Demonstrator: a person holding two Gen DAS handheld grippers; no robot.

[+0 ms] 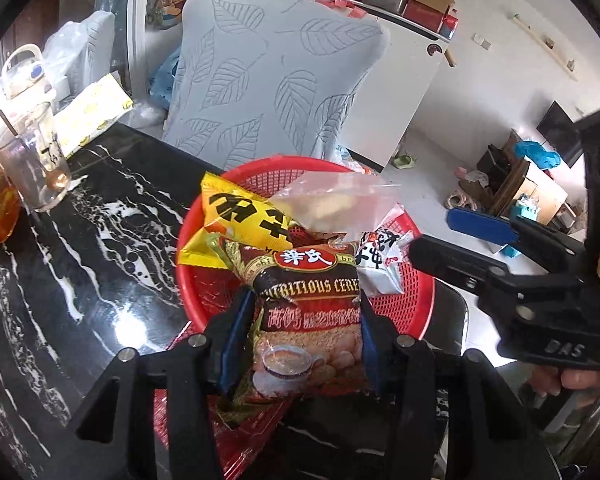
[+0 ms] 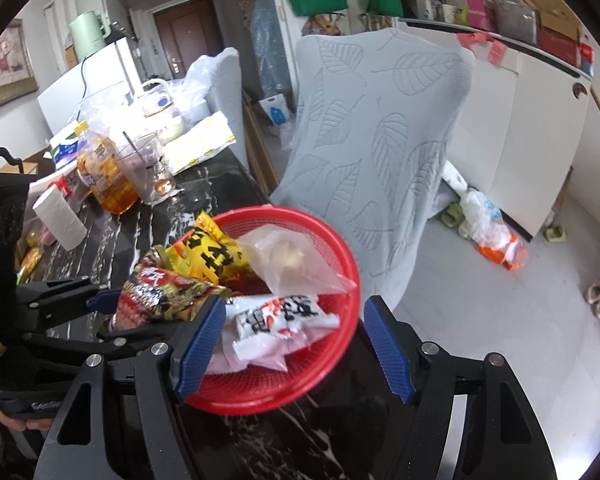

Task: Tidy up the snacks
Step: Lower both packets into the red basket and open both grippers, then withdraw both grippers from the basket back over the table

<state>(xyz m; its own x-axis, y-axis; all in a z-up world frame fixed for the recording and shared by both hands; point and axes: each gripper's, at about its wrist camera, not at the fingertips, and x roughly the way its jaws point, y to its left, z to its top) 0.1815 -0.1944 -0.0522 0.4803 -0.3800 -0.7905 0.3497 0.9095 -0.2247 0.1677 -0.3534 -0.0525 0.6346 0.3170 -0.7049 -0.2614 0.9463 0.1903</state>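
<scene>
Left gripper [image 1: 300,344], lower centre of the left wrist view: blue pads clamped on either side of a brown-and-red cereal packet [image 1: 306,316], which hangs over the near rim of the red basket [image 1: 416,308]. Right gripper [image 2: 296,344], lower centre of the right wrist view: jaws standing apart, nothing between the pads; a white-and-red snack packet [image 2: 276,324] lies in the basket just beyond its left pad. Basket contents, mid frame: a yellow packet with black characters [image 1: 244,216], leaning on the far left rim; a clear plastic bag [image 1: 332,200] with pale contents, lying across the far side. Black marble-patterned table [image 1: 88,240], bearing the basket. Left of frame: a glass cup [image 1: 36,160] and an amber bottle [image 2: 104,176]. Behind the basket, upper centre: a chair with a grey leaf-pattern cover [image 1: 276,80]. Far right: a white fridge [image 1: 404,96].
</scene>
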